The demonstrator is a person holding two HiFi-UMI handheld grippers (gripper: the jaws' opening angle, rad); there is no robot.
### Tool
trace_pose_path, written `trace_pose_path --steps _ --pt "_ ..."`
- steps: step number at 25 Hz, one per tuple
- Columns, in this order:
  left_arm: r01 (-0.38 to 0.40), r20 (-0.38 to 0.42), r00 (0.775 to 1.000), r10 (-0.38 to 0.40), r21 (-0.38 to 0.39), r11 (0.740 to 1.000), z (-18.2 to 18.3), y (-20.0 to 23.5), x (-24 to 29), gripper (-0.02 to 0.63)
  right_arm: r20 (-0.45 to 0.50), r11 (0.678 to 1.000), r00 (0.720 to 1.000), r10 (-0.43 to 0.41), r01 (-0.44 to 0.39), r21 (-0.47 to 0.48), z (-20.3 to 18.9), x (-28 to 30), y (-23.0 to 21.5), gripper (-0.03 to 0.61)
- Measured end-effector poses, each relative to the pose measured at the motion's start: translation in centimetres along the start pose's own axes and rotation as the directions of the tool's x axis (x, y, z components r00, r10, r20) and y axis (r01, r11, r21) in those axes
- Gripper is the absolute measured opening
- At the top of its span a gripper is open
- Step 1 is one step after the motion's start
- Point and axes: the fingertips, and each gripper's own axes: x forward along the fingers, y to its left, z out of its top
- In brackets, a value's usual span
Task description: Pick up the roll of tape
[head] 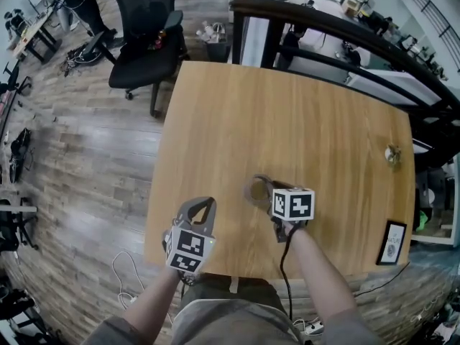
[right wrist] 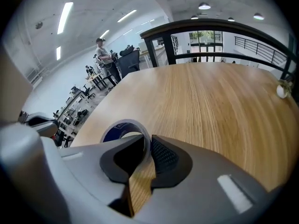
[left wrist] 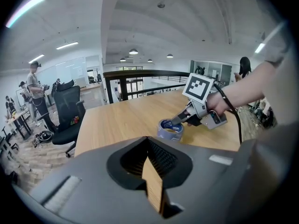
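Head view: one wooden table [head: 302, 121] with rounded corners bears one roll of tape [head: 255, 191], lying flat near the front edge.

Left gripper view: the grey left gripper [left wrist: 148, 154] holds nothing, its two ribbed pads meeting at the tips.

Right gripper view: the right gripper [right wrist: 147, 146] pinches the glossy ring's wall, one jaw inside the hole and one outside.

The head view looks steeply down over the worktop [head: 302, 128], while both gripper views sit low, facing across it, all three sharing the roll of tape [left wrist: 167, 133].
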Motion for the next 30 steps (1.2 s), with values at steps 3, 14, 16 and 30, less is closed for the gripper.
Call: trace_pose_path --steps 3,14,16,30 --pt "-0.010 0.033 0.999 0.010 0.008 1.000 1.1 0.1 -1.1 0.002 0.068 0.998 0.998 0.010 -0.006 -0.064 1.2 -2.9 1.3 0.060" --pt "-0.067 0.246 0.967 0.064 0.007 0.998 11.8 3.0 -6.8 0.002 0.445 0.973 0.884 0.140 -0.039 -0.230 11.2 -19.3 8.1 0.061" --pt "-0.091 0.292 0.953 0.077 0.036 0.995 14.1 3.2 -8.4 0.002 0.511 0.967 0.846 0.150 -0.018 -0.255 12.5 -22.8 8.9 0.061" --pt "-0.153 0.532 0.845 0.055 0.143 0.978 23.0 -2.4 -19.8 0.002 0.773 0.955 0.622 0.121 0.140 -0.263 11.9 -40.0 11.7 0.060"
